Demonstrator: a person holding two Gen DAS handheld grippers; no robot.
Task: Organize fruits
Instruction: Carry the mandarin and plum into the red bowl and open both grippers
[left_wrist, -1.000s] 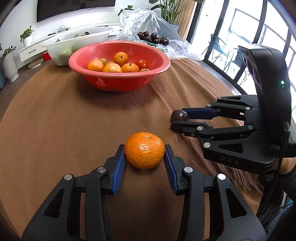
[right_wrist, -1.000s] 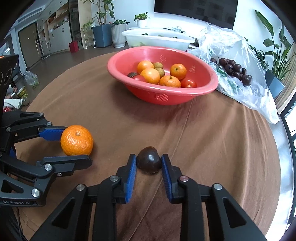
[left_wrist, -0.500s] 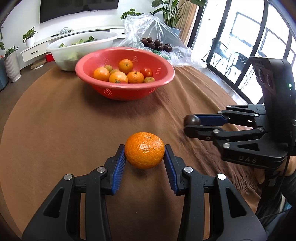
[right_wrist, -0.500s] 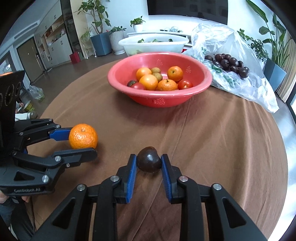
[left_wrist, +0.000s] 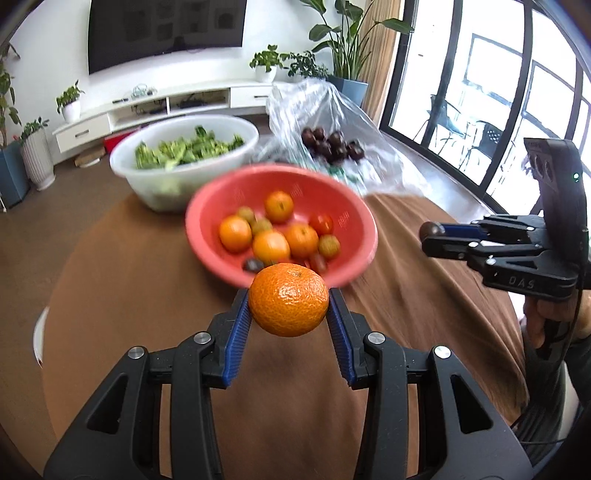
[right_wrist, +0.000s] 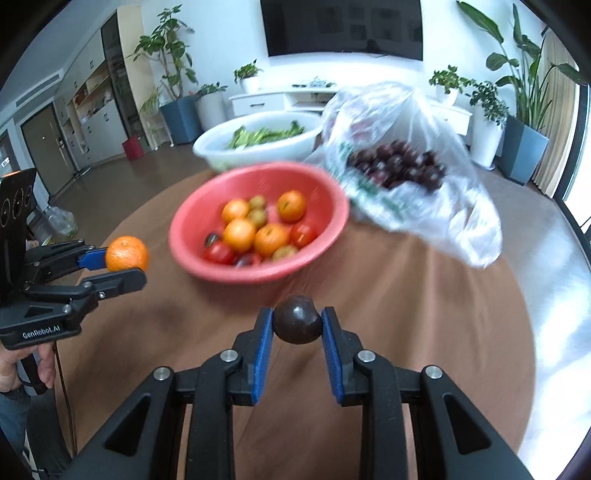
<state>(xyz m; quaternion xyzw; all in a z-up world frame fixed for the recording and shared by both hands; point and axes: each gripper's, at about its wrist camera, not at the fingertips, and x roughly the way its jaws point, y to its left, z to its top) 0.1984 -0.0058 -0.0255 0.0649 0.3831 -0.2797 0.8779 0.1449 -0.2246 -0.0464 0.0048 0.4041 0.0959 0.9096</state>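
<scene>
Holding: left gripper (left_wrist: 289, 317) clamps orange (left_wrist: 288, 299); right gripper (right_wrist: 296, 332) clamps plum (right_wrist: 297, 319).
Red bowl (left_wrist: 214, 206): oranges, tomatoes.
White bowl (left_wrist: 162, 184): greens.
Bag (right_wrist: 424, 206): plums.

The right gripper (right_wrist: 296, 322) clamps a dark round fruit (right_wrist: 296, 319) above the brown bench (right_wrist: 424, 314). At twelve o'clock sits a red bowl (right_wrist: 192, 254) of fruit; at nine o'clock the left gripper (right_wrist: 127, 264) grips an orange mandarin (right_wrist: 126, 254).

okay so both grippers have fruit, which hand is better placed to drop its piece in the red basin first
Left, probably. The left gripper holds the mandarin right at the near rim of the red basin. The right gripper with its dark round fruit appears farther back over the brown tablecloth.
</scene>
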